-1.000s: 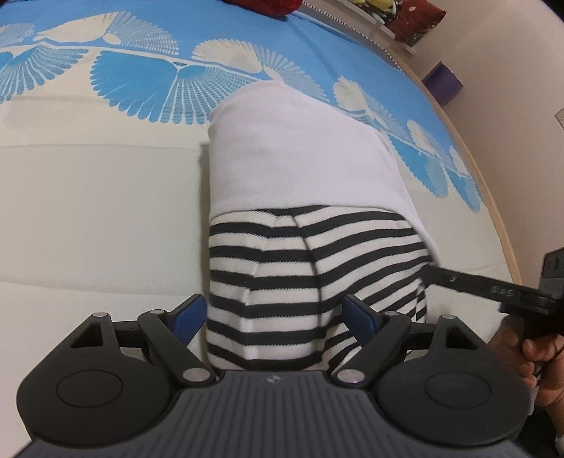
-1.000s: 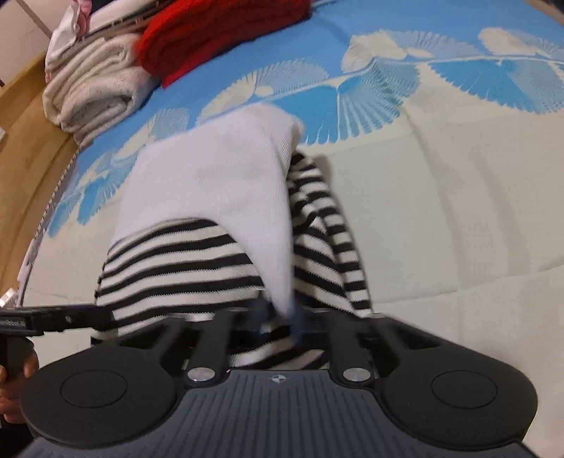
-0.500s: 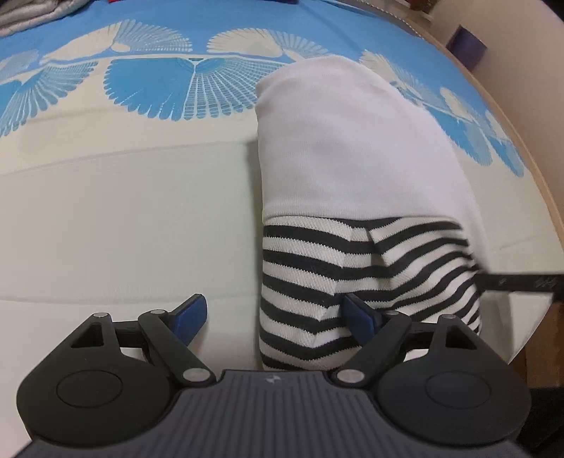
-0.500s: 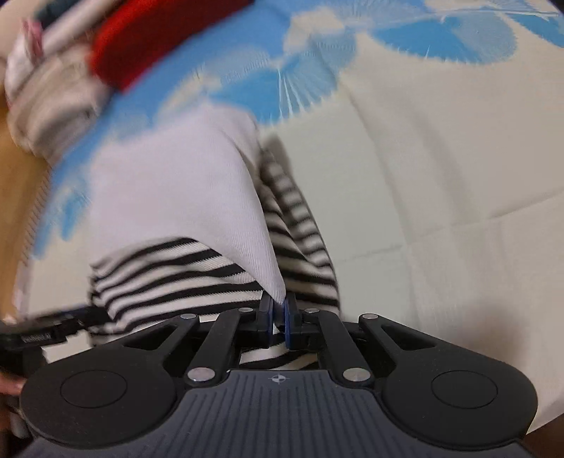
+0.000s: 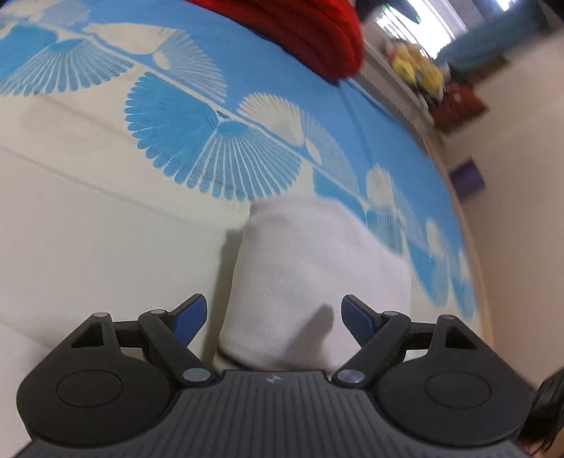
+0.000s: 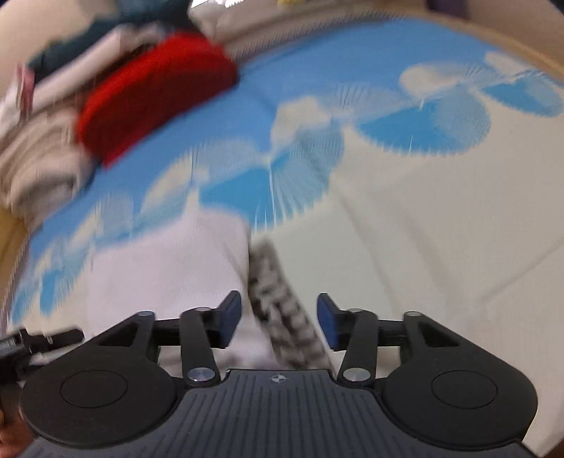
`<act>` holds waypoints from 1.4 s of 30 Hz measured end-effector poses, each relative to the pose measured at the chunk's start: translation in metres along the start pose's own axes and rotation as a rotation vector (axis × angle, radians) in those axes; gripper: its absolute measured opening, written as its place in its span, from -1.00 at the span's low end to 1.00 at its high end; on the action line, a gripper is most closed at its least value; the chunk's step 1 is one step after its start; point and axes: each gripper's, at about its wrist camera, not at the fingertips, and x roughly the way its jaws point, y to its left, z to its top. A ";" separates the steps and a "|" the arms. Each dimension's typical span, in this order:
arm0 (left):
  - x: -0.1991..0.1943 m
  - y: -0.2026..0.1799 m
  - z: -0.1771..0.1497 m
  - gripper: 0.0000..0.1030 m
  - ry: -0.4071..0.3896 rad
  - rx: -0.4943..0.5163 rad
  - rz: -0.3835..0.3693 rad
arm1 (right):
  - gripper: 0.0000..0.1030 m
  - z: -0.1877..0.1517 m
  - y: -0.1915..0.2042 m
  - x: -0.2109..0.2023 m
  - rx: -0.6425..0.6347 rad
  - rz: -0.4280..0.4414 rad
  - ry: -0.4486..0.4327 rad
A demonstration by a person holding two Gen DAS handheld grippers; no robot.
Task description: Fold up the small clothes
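Since half a second ago the right gripper [image 6: 278, 324] has let go of the garment's white edge, its blue-padded jaws now standing well apart, and both cameras have tipped up so that the far end of the bed shows.

From the left wrist view, the left gripper [image 5: 273, 315] is spread wide with nothing between its blue pads [image 5: 190, 315]. Between and just beyond them lies the folded garment [image 5: 310, 282], its white panel on top and only a thin dark stripe peeping out at the near hem. It rests on the cream part of the bedspread [image 5: 105, 246], its far end reaching the blue fan pattern. Farther back and to the right a red knit item [image 5: 303, 31] lies on the blue band, and beyond it, blurred, something yellow [image 5: 417, 72] sits on a ledge by the wall.

From the right wrist view, motion blur softens everything. At the far left edge the dark tip of the other gripper pokes in. A stack of pale folded towels [image 6: 35, 165] sits at the left, with the red knit item [image 6: 151, 91] just beside it. The garment's white panel [image 6: 169, 274] fills the lower left, and its black-and-white striped side [image 6: 282, 317] runs down between the open right pads, touching neither as far as the blur allows. To the right the bedspread is bare cream.
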 end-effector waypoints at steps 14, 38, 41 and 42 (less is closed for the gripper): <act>0.047 0.000 0.006 0.36 0.001 -0.003 0.022 | -0.93 0.008 0.044 0.066 -0.013 0.020 0.048; 0.021 -0.048 -0.040 -0.48 0.087 0.620 0.178 | -0.81 -0.010 0.052 0.089 -0.096 -0.182 0.095; 0.010 -0.048 -0.032 0.37 0.042 0.551 0.158 | -0.41 -0.008 0.049 0.073 -0.067 -0.181 0.050; 0.007 -0.046 -0.028 0.65 0.020 0.524 0.156 | -0.26 -0.007 0.047 0.067 -0.054 -0.170 0.035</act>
